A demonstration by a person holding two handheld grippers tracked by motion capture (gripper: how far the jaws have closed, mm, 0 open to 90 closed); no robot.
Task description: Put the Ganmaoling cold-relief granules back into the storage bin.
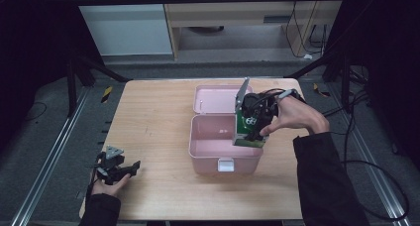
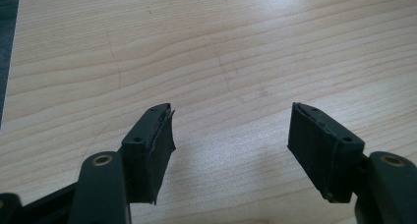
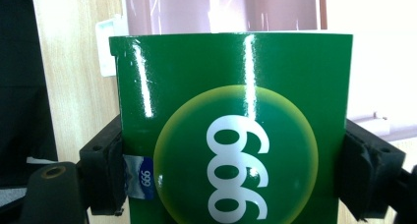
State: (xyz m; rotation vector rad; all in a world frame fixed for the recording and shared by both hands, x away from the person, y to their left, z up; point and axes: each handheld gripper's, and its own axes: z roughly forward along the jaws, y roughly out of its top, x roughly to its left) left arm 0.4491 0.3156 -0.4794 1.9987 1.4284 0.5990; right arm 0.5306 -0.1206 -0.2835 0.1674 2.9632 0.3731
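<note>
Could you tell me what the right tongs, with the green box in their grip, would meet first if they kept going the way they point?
Most likely the inside of the open pink case: the right tongs point down into it, green box leading, though depth is unclear.

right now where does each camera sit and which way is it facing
High view: fixed above the person's side, looking forward and down on the table; both forearms, left gripper and right gripper show.
Left gripper view: rides the left gripper, looking along its open jaws at bare tabletop.
Right gripper view: rides the right gripper, jaws clamping the green box, pink case beyond.
Shared: the high and right gripper views both show green box and pink case.
</note>
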